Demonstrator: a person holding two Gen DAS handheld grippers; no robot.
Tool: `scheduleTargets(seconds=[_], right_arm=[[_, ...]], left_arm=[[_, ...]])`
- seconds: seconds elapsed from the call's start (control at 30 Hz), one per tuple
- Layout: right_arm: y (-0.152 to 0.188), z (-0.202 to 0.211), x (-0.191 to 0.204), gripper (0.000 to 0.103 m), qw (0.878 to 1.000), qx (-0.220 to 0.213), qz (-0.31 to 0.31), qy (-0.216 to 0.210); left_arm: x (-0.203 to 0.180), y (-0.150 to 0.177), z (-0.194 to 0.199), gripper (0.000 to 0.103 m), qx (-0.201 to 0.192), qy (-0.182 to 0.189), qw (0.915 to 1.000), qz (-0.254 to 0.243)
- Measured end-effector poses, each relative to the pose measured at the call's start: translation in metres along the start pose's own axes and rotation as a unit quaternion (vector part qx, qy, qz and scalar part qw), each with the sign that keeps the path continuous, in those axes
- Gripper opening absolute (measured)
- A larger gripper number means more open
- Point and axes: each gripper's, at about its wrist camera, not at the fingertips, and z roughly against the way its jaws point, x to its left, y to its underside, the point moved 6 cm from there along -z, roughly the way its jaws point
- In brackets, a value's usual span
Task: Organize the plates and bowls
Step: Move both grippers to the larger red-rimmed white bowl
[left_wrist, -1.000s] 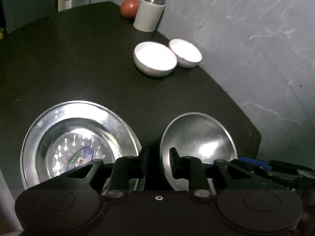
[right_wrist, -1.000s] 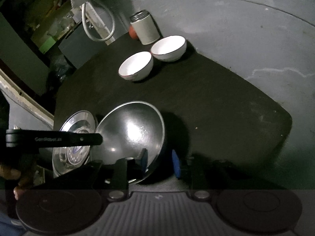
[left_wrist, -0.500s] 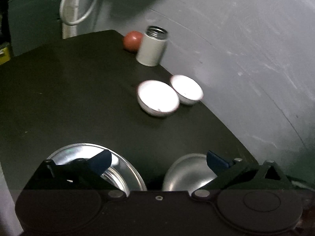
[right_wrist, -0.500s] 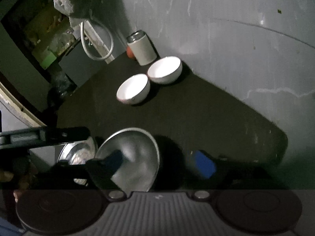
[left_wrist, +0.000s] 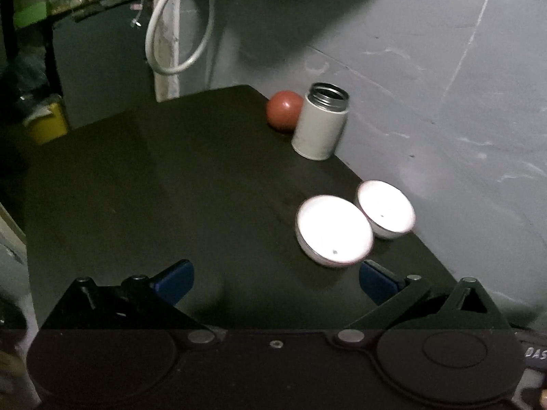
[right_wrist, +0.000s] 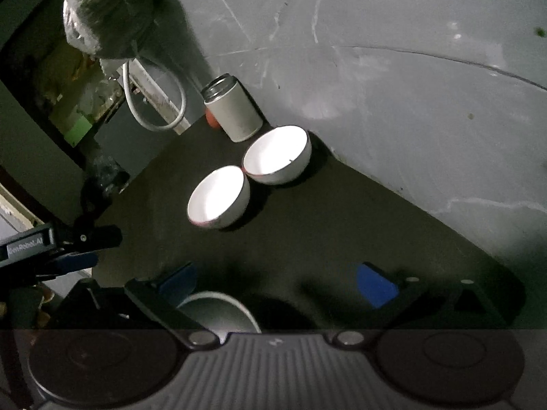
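Open grey canister point(left_wrist: 320, 123) stands at the dark table's point(left_wrist: 171, 184) far edge by the wall, red ball point(left_wrist: 283, 110) touching behind it. White hose loop point(left_wrist: 177, 30) hangs beyond the far corner.

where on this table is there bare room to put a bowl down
The widest bare patch is the dark table left of the two white bowls and in front of the flask and tomato. Along the wall edge it is crowded: bowls almost touching, flask, tomato.

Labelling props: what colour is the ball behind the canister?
Reddish-orange ball; clearest in the left wrist view.
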Motion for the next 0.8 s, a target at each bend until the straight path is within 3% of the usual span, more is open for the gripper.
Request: scheduleTargets(seconds=[0.23, 0.47, 0.8], right_arm=[[-0.024, -0.030, 0.003, 0.103, 0.999, 0.019, 0.002, -0.029], [-0.047, -0.058, 0.000, 0.103, 0.999, 0.025, -0.013, -0.036], [-0.055, -0.089, -0.003, 0.103, 0.997, 0.036, -0.042, -0.057]], left_arm=[[-0.003, -0.007, -0.026, 0.102, 0.002, -0.022, 0.9996, 0.020], [-0.004, -0.016, -0.056, 0.102, 0.018, -0.082, 0.9964, -0.009], [-0.006, -0.028, -0.081, 0.102, 0.028, -0.118, 0.9918, -0.041]])
